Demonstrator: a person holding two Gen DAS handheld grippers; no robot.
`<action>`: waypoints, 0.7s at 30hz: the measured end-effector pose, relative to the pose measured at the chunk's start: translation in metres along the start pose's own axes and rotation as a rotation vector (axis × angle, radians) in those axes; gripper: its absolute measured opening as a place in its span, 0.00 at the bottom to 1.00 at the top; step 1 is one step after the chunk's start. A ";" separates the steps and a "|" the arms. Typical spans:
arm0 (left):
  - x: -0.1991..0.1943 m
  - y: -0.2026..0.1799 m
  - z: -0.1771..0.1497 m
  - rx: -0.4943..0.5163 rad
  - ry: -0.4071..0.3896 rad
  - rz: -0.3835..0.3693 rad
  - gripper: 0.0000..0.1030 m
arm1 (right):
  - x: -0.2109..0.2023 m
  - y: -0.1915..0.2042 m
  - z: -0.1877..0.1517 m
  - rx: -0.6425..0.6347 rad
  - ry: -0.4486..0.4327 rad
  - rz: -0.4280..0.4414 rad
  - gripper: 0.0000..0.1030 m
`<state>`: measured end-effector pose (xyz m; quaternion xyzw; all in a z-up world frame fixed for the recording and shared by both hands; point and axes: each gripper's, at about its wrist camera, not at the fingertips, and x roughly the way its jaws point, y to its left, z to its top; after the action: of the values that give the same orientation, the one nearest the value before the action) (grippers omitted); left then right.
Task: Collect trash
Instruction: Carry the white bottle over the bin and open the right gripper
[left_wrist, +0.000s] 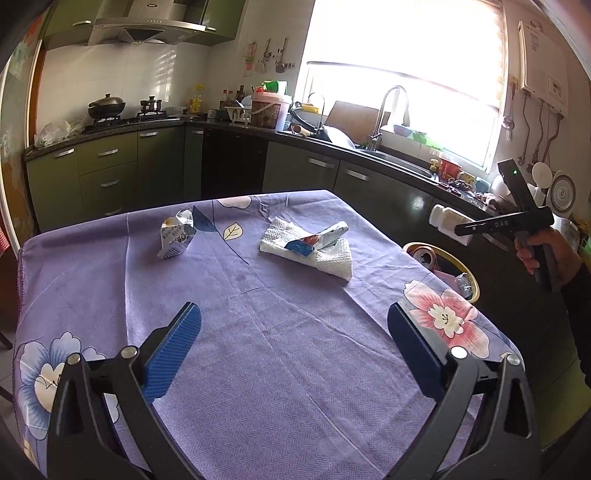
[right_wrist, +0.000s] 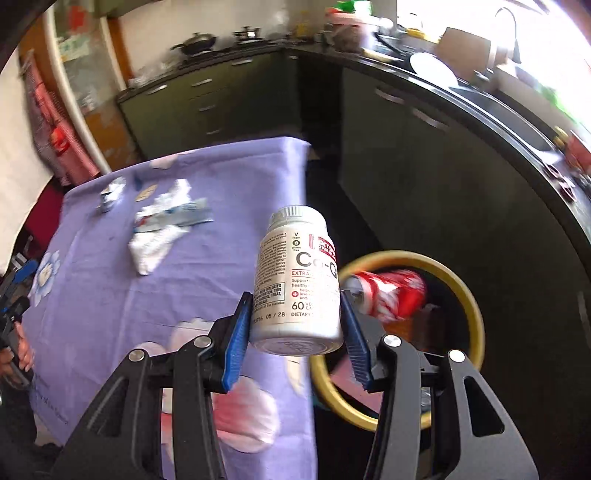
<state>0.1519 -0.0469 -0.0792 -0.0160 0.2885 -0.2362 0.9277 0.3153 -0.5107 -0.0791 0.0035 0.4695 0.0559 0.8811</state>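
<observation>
My right gripper (right_wrist: 295, 314) is shut on a white supplement bottle (right_wrist: 295, 277) and holds it in the air beside the table's edge, over the yellow-rimmed trash bin (right_wrist: 472, 306). A red soda can (right_wrist: 388, 291) lies in the bin. In the left wrist view the bottle (left_wrist: 448, 221) and right gripper (left_wrist: 461, 227) hang above the bin (left_wrist: 469, 273). My left gripper (left_wrist: 293, 332) is open and empty above the near part of the purple floral tablecloth (left_wrist: 258, 332). A crumpled carton (left_wrist: 177, 232) and a wrapper (left_wrist: 317, 240) on white paper towel (left_wrist: 332, 262) lie on the far part of the table.
Dark green kitchen cabinets (left_wrist: 110, 173) and a black counter with a sink (left_wrist: 391, 155) run behind and to the right of the table. The bin stands on the floor between the table and the cabinets.
</observation>
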 end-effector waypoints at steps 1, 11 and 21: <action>0.001 -0.001 0.000 0.002 0.004 0.001 0.93 | 0.002 -0.019 -0.003 0.042 0.017 -0.028 0.46; 0.009 -0.006 -0.005 0.036 0.036 0.021 0.93 | 0.049 -0.118 -0.032 0.285 0.136 -0.171 0.46; 0.015 -0.011 -0.008 0.066 0.060 0.023 0.93 | 0.001 -0.118 -0.044 0.346 -0.009 -0.143 0.62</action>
<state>0.1536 -0.0626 -0.0917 0.0252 0.3085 -0.2352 0.9213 0.2906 -0.6303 -0.1111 0.1216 0.4673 -0.0886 0.8712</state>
